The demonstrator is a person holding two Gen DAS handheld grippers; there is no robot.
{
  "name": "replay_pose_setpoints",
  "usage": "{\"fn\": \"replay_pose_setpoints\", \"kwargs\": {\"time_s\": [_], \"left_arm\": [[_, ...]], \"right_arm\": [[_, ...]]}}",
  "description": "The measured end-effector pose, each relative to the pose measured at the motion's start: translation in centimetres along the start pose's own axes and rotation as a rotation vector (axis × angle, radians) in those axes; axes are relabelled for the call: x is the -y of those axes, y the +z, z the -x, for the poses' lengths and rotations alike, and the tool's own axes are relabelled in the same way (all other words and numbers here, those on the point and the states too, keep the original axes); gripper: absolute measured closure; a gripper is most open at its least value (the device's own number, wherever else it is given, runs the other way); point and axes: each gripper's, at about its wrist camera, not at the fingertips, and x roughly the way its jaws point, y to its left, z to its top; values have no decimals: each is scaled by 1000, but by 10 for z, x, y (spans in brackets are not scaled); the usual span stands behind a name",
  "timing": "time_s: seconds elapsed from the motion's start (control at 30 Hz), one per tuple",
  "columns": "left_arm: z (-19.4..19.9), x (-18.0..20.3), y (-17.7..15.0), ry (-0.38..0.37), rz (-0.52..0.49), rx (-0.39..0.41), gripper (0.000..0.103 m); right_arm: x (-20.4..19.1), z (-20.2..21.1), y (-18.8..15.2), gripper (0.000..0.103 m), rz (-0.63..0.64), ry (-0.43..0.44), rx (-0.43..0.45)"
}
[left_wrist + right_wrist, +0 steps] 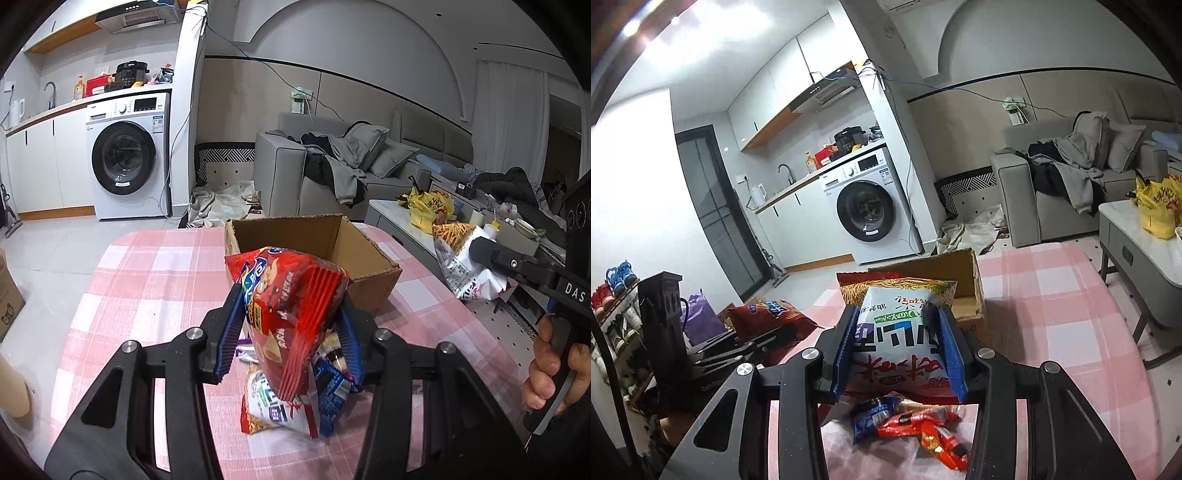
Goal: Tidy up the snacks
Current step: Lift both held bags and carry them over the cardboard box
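my left claw [291, 325] was clamped on a red snack bag [291, 314], its blue pads pressing both sides, the bag held clear above the counter [147, 288]. my right claw [899, 350] was clamped on a white-and-red snack bag [897, 332] in the same manner. the open cardboard box [373, 280] lay on the far side of both claws, directly beyond the red bag in the left wrist view and beyond the white bag, a little right, in the right wrist view. the red bag's long axis ran from near to far, tilted up toward the box; the white bag's long axis also ran roughly from near to far along the claw. i judged the left claw the nearer to the box mouth, though the margin was small, so the coming move for each was forward and over the near wall. the left wrist view alone showed the box interior, apparently empty, and the hand [546, 369] gripping the right tool. the right wrist view alone showed the loose red and blue packets [912, 428] lying on the counter beneath, awaiting sorting.
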Motion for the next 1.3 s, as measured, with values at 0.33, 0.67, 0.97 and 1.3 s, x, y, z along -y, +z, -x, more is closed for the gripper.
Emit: {"fn": "replay_pose_setpoints", "kwargs": {"time_s": [0.33,0.67,0.97,1.3], "left_arm": [[-21,4,11,12,-14,-5,59],[-44,2,24,15,-6,-15,59],[-67,-3,34,16,-14,-30,59],[-107,-1,43,18,-20,-49,59]], "right_arm": [[6,-24,18,60,-3,-1,-7],[13,-50,25,60,-9,3,-25],[18,-72,27,60,-8,-1,-26],[31,-100,30,60,-59,0,-44]]}}
